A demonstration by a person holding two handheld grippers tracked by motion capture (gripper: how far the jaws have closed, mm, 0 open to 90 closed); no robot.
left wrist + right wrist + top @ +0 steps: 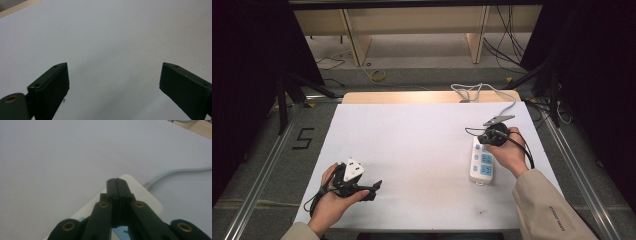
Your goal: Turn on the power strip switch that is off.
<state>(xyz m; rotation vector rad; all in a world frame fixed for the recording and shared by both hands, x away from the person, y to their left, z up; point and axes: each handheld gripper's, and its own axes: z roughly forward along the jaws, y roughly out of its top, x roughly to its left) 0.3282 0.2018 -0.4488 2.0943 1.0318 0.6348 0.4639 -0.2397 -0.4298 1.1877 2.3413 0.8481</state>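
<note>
The white power strip (482, 162) lies near the surface's right edge. The right gripper (116, 185), jaws closed on nothing, hovers over its far end, likely about to press something there. The left gripper (113, 82) waits with jaws wide apart near the front-left corner.

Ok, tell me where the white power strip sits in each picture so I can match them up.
High view: the power strip lies at the right of the white table, under the right gripper.
Left gripper view: not in it; bare white table beyond the open jaws.
Right gripper view: the strip's end lies just behind the shut jaws, lower centre.
Shared landmark: the strip's grey cord.
</note>
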